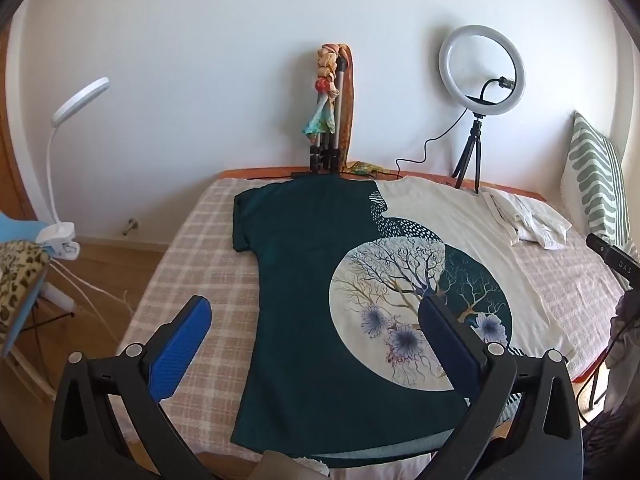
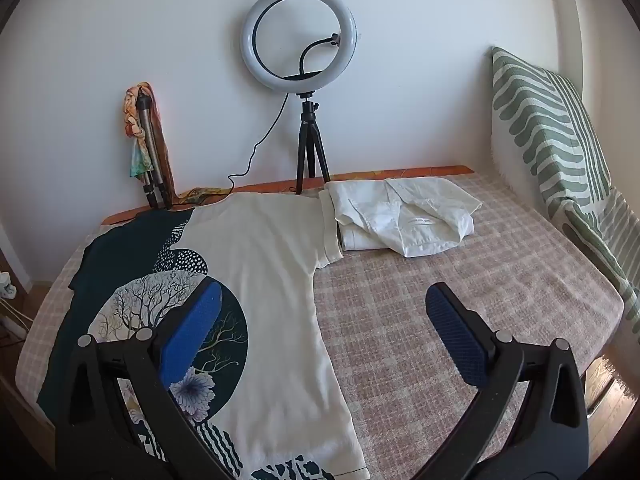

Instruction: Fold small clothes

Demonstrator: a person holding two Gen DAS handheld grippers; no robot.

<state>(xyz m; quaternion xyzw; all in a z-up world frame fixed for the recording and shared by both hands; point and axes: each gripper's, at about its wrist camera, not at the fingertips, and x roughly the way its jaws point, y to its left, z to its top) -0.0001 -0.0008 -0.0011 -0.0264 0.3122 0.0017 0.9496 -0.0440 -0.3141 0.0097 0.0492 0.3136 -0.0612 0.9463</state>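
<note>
A T-shirt, half dark green (image 1: 304, 280) and half cream (image 2: 272, 280), with a round tree print, lies flat and spread out on the checked bed cover (image 1: 200, 264). My left gripper (image 1: 316, 312) is open and empty above the shirt's green half near the hem. My right gripper (image 2: 324, 300) is open and empty above the shirt's cream side edge and the bare cover (image 2: 440, 248). A folded white garment (image 2: 404, 216) lies beyond the shirt's cream sleeve, also in the left wrist view (image 1: 528, 220).
A ring light on a tripod (image 2: 300, 40) and a folded tripod with a scarf (image 1: 332, 108) stand at the wall. A green striped cushion (image 2: 560, 140) leans at the right. A clip lamp (image 1: 60, 236) and chair stand left of the bed.
</note>
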